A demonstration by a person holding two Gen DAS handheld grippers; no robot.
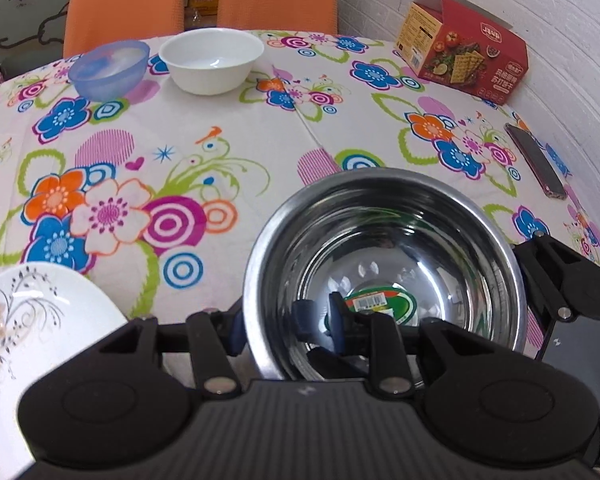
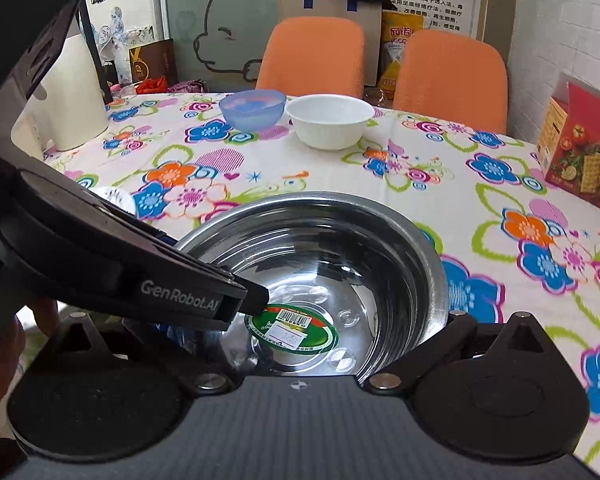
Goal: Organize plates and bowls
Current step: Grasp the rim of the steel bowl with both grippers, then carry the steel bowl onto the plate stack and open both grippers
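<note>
Floral cloth covers the table (image 1: 228, 152), where a steel bowl (image 1: 384, 264) sits at the near edge beside a patterned plate (image 1: 32, 320). White bowl (image 1: 211, 60) and blue bowl (image 1: 109, 68) stand touching at the far side. Left gripper (image 1: 288, 328) pinches the steel bowl's near rim; right gripper's (image 2: 452, 316) grip cannot be told.
</note>
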